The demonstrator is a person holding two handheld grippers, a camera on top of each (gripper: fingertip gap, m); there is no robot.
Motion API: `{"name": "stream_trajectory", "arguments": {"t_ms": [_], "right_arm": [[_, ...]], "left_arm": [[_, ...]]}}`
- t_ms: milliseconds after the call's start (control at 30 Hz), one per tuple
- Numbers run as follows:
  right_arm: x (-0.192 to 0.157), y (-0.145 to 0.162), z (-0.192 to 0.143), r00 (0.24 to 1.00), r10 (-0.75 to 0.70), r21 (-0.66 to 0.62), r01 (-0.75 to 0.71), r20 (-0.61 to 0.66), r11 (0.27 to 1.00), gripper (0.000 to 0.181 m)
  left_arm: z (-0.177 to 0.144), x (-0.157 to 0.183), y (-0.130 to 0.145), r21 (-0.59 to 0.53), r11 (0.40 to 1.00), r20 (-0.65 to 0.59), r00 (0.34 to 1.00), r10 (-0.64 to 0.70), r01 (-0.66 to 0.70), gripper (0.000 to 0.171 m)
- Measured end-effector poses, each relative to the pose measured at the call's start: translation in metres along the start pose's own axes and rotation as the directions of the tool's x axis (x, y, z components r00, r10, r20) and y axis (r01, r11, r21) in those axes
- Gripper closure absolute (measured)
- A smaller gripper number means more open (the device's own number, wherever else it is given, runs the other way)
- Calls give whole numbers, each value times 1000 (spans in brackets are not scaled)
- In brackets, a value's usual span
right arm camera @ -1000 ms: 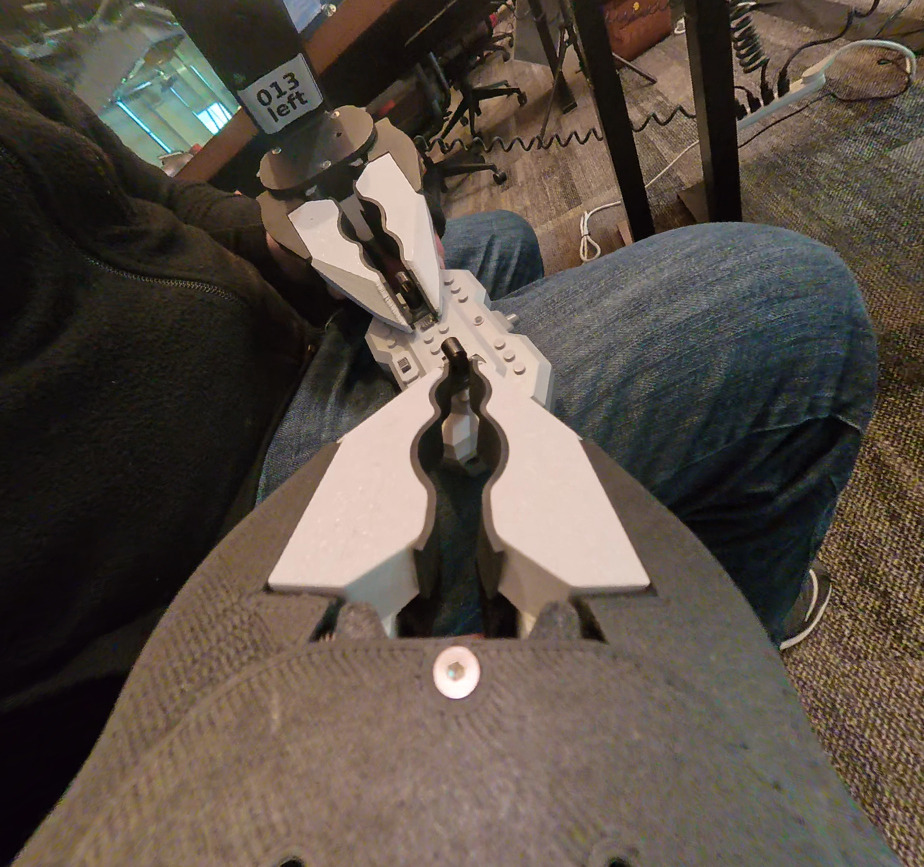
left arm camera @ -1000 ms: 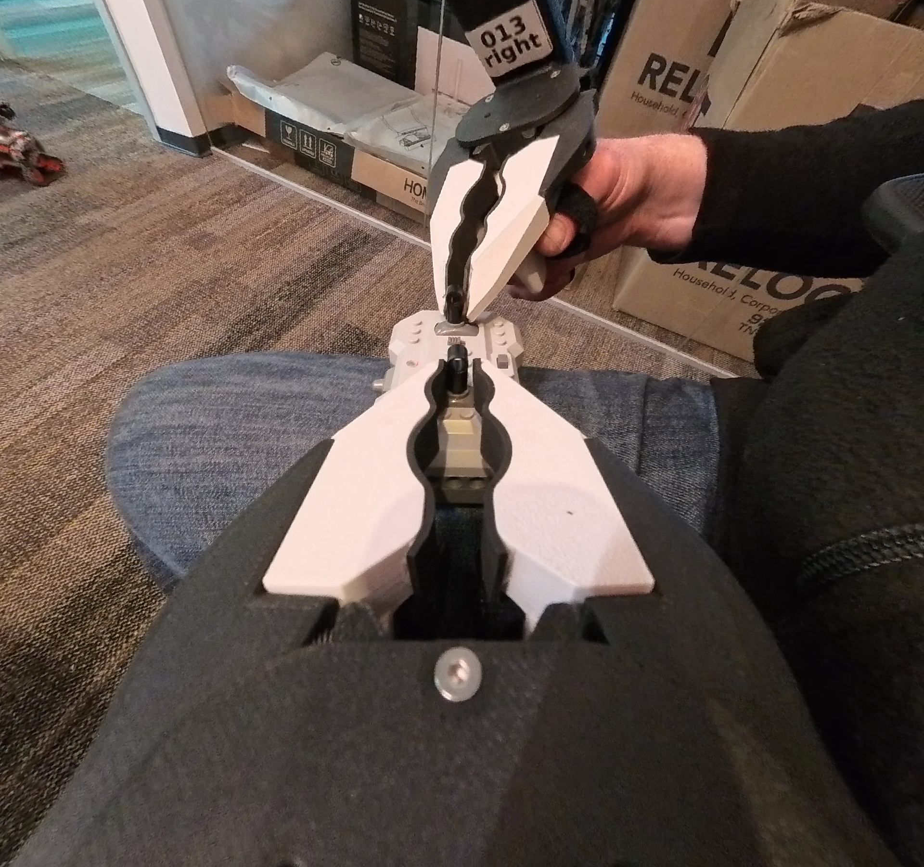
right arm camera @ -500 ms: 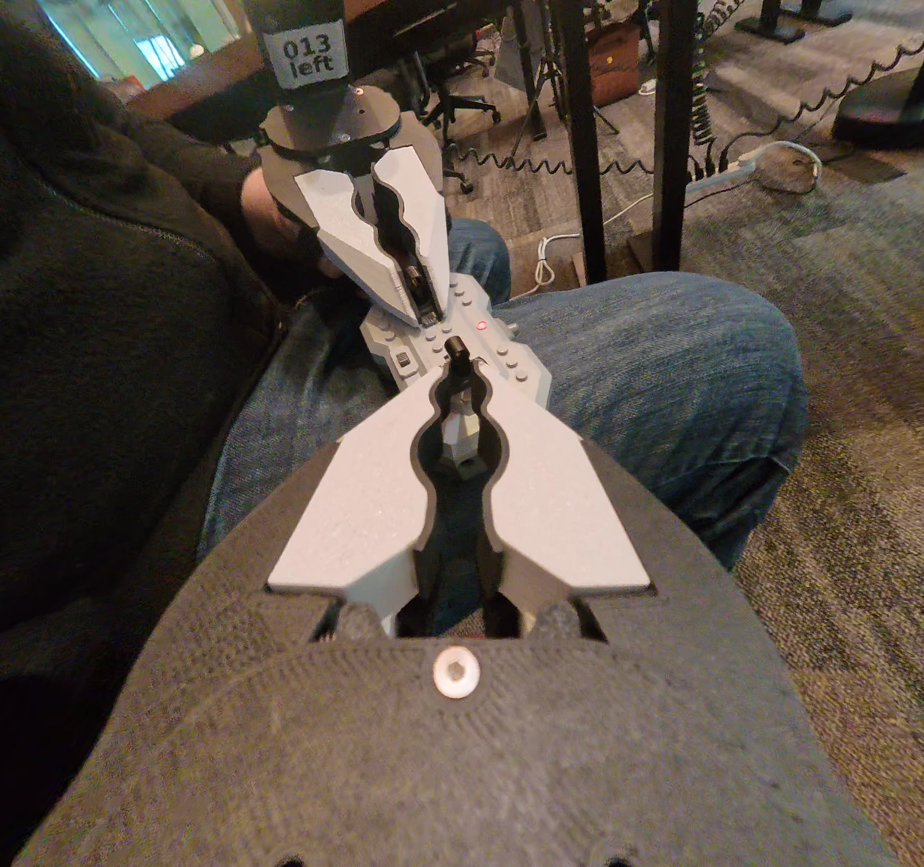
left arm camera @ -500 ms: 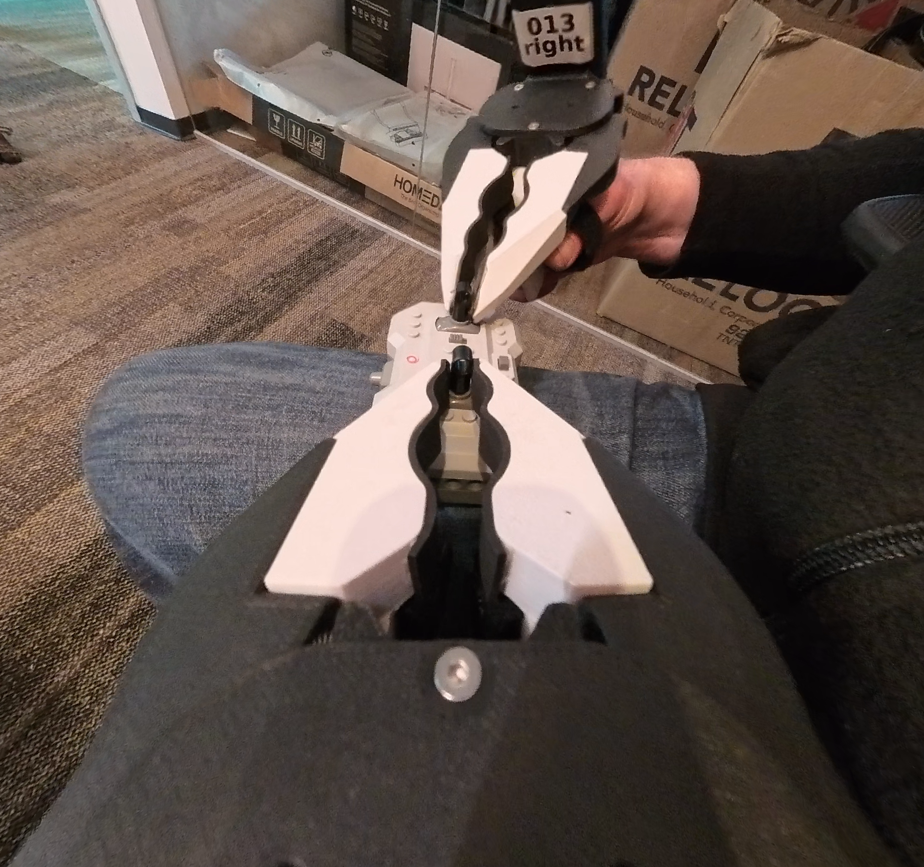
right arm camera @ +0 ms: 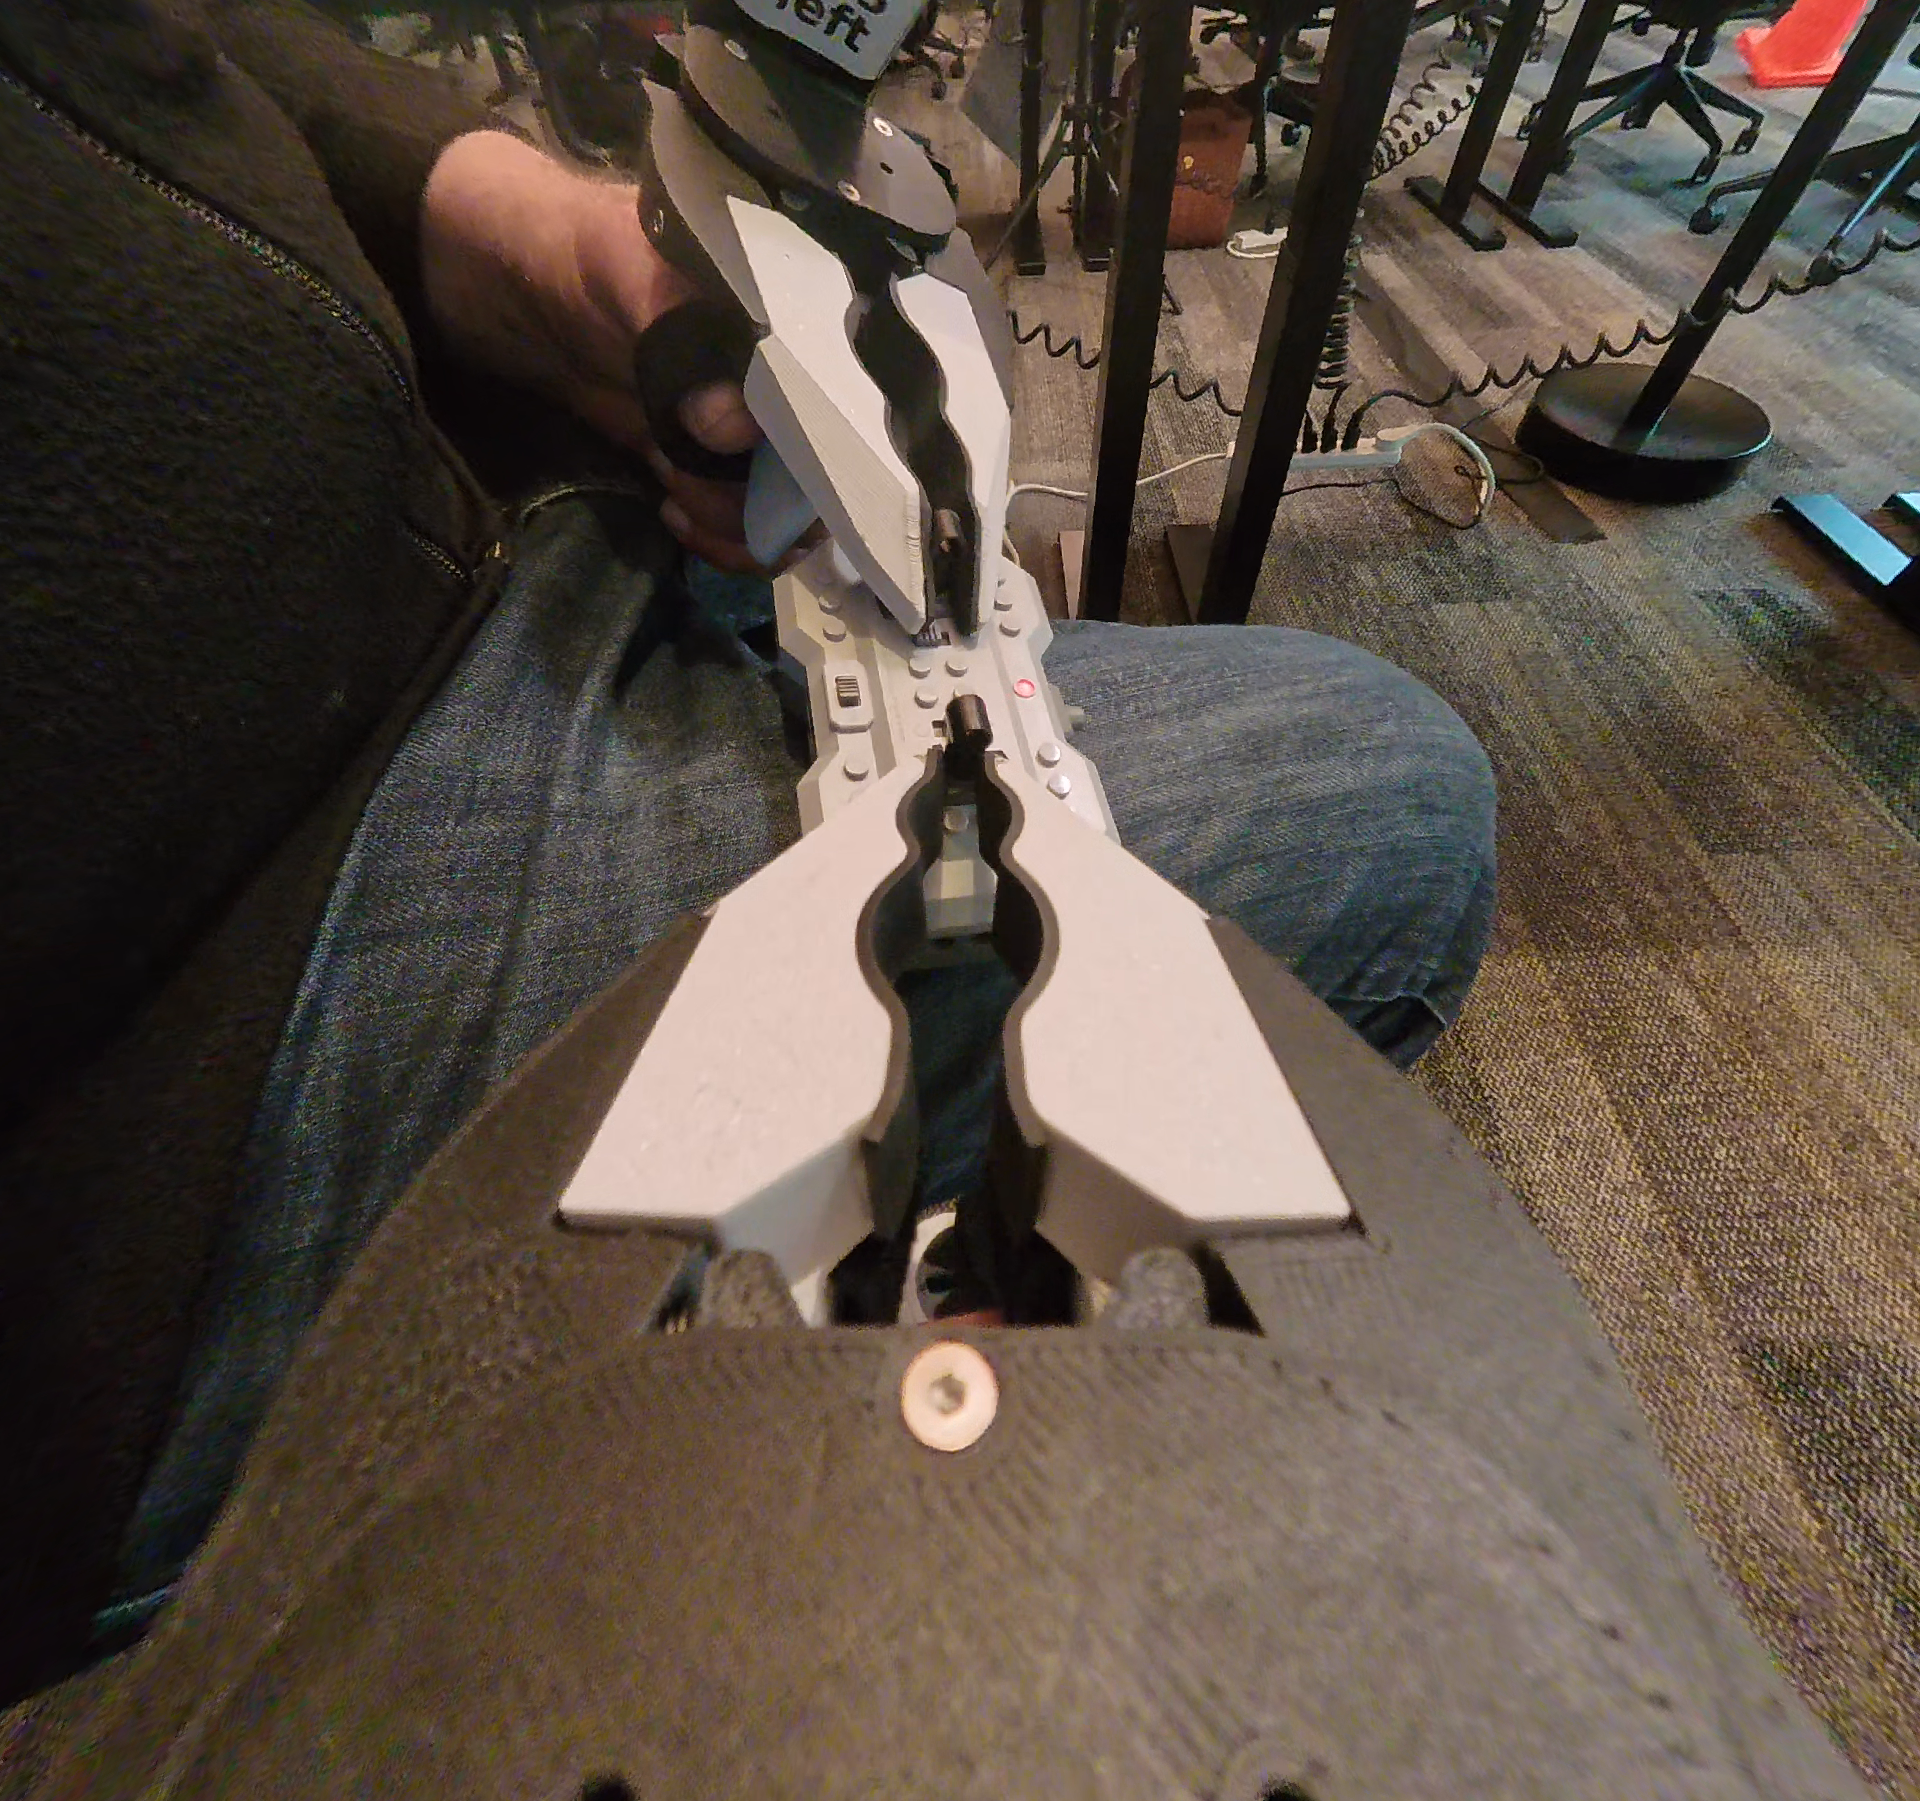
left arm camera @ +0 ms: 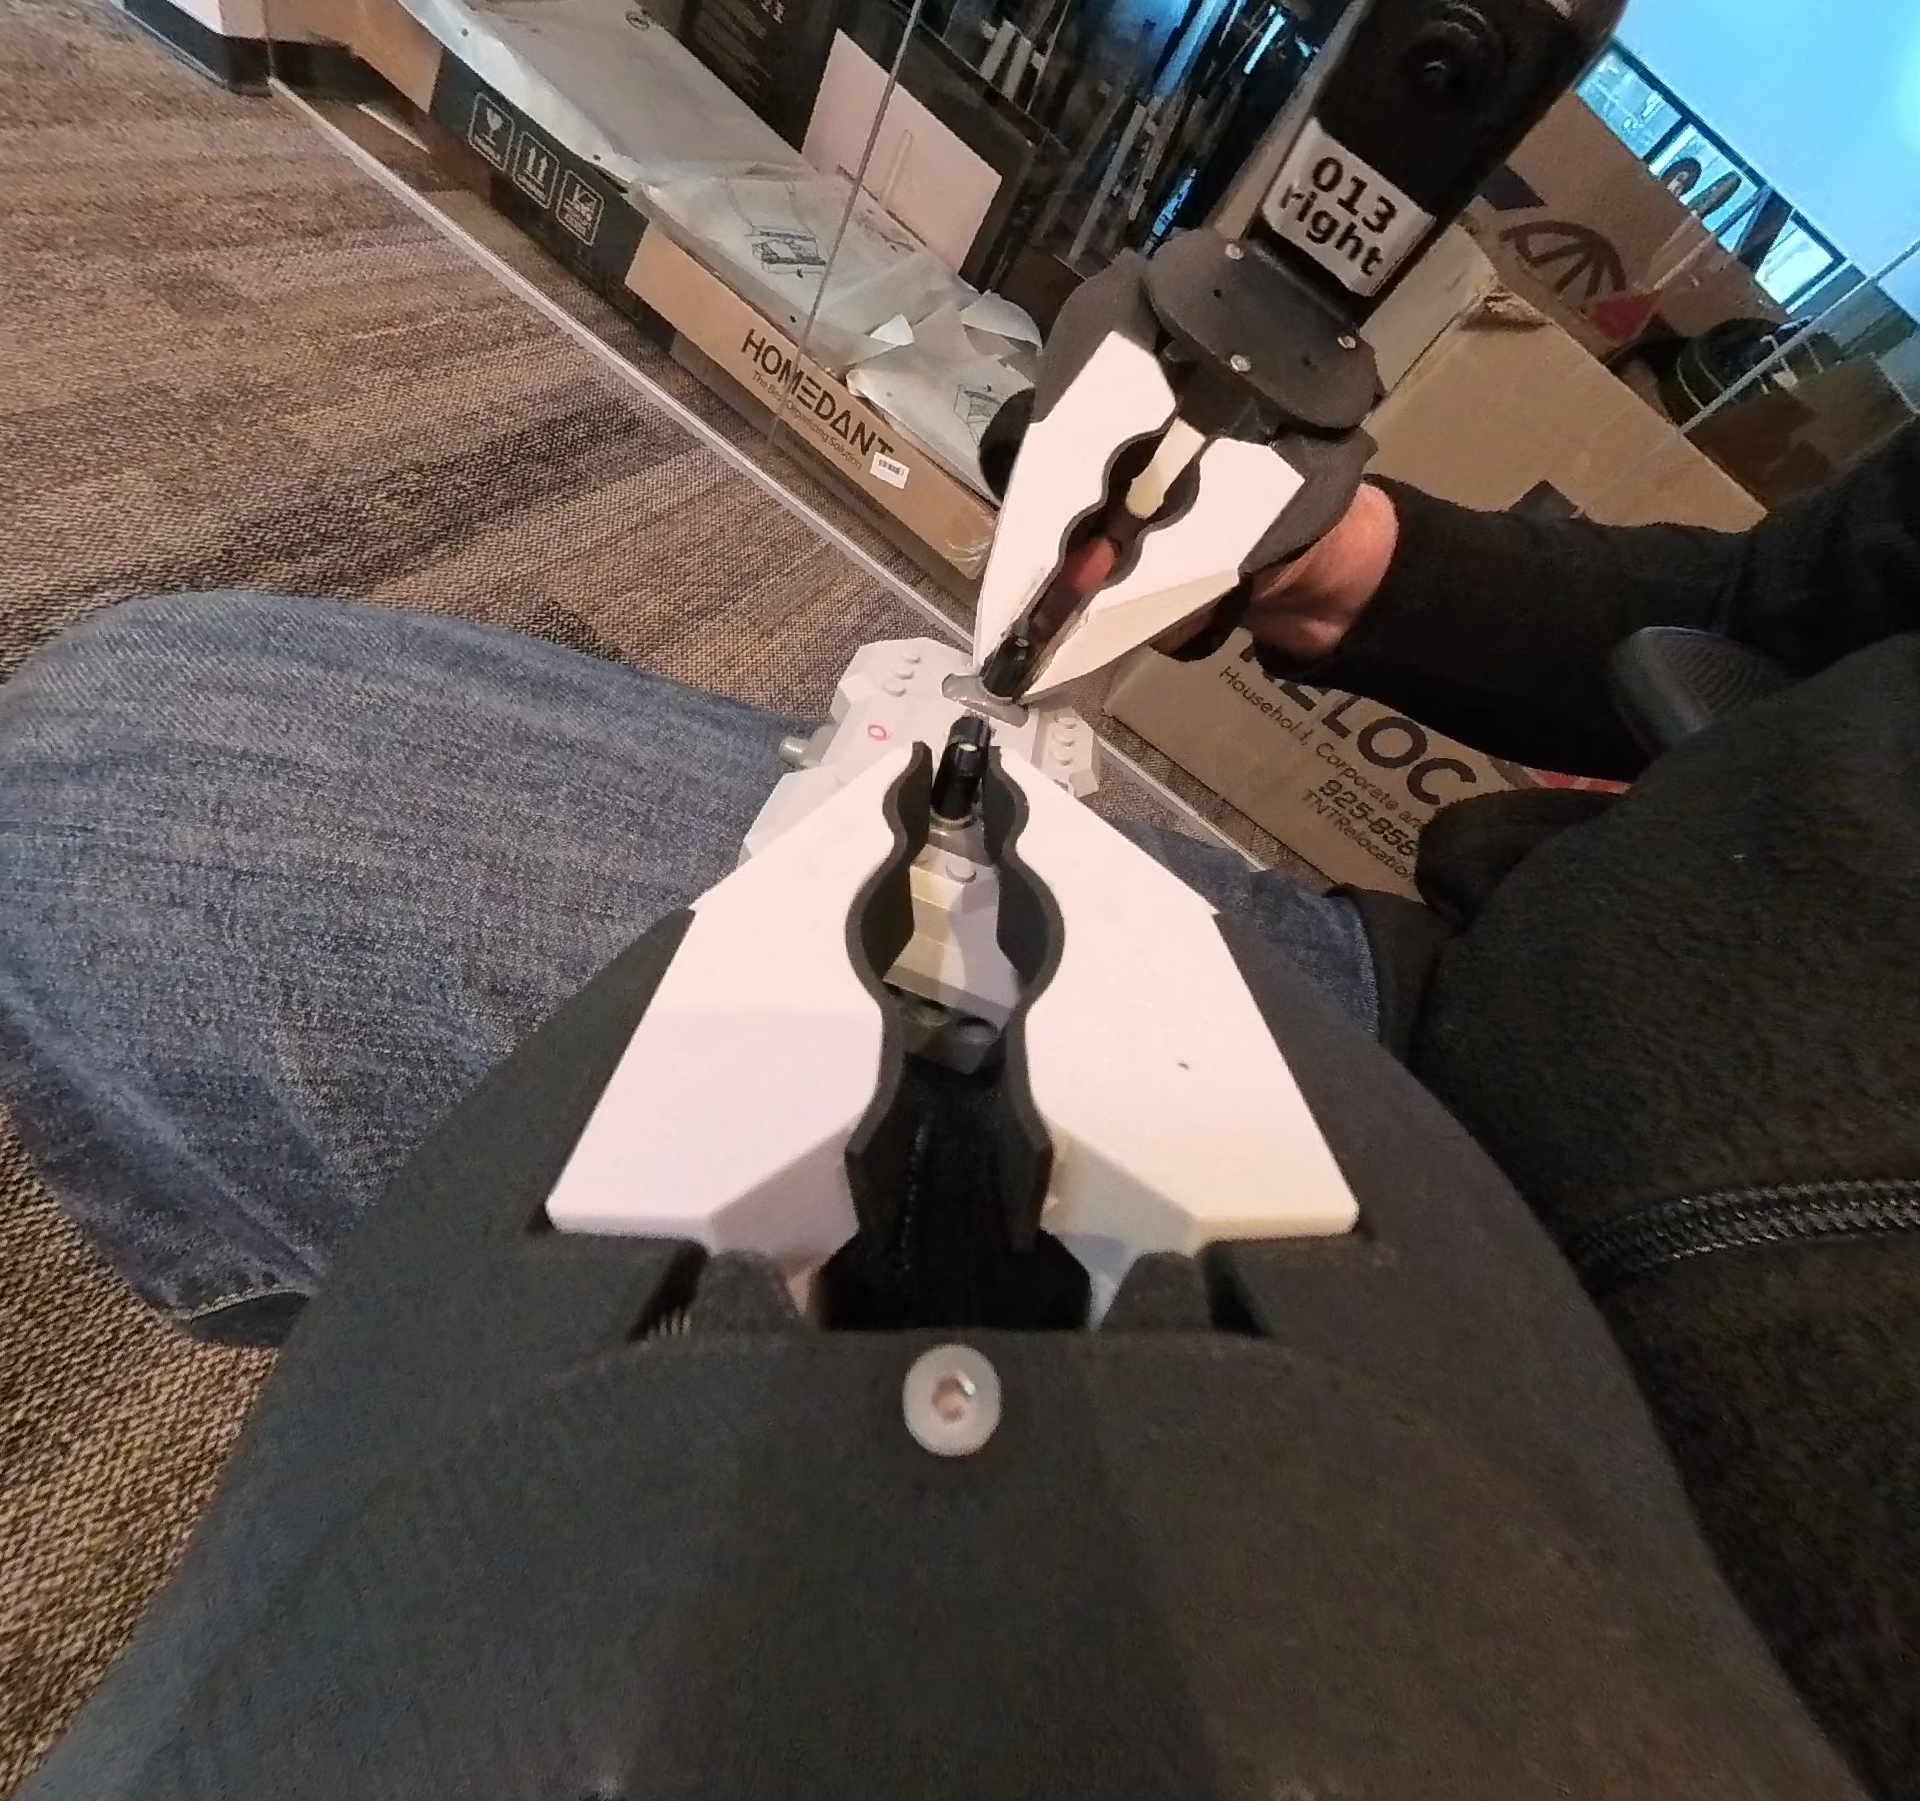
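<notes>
A grey studded brick-built unit (right arm camera: 935,702) is lying across a seated person's denim-clad thigh (right arm camera: 1247,795), its long axis running from the near end under the right tool (right arm camera: 961,764) away to the far end under the left tool (right arm camera: 945,645). Both tools are pressing their fingers together on it from opposite ends — the left tool (left arm camera: 961,780) is pinching a black peg (left arm camera: 958,777) that is pointing forward from the small grey blocks between its fingers, and the right tool (left arm camera: 1013,686), angled down from above, is nipping a pale flat tab (left arm camera: 977,693) on the unit's top. A red light (right arm camera: 1025,687) is showing beside the studs. Each tool's own fingers are hiding the unit's near end, so its full outline is hard to make out. A hand (right arm camera: 540,297) in a dark sleeve is gripping the left tool's handle — cardboard boxes (left arm camera: 810,401) are lining the carpeted floor (left arm camera: 312,317) behind.
</notes>
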State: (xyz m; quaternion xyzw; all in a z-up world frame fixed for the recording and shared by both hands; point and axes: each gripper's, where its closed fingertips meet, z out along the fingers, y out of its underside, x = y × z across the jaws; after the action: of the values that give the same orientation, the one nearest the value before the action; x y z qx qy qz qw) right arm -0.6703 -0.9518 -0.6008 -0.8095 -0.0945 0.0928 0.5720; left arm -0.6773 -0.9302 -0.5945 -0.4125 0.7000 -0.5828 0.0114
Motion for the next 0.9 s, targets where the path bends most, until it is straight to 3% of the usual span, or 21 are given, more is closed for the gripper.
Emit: {"name": "stream_trajectory", "arguments": {"t_ms": [467,667,700,900], "right_arm": [[0,-1,0,1000,4,-5,-4,7,1000,176],[1,-1,-1,968,228,12,-231,106,973,176],[1,-1,-1,959,257,4,-259,120,966,177],[1,-1,-1,963,241,-18,-241,122,970,176]], "left_arm": [[0,1,0,-10,1000,-2,1000,5,-5,164],[-1,8,0,1,997,-15,997,71,-71,155],[-1,8,0,0,996,-8,996,89,-90,161],[0,7,0,-1,995,7,995,97,-97,163]]}}
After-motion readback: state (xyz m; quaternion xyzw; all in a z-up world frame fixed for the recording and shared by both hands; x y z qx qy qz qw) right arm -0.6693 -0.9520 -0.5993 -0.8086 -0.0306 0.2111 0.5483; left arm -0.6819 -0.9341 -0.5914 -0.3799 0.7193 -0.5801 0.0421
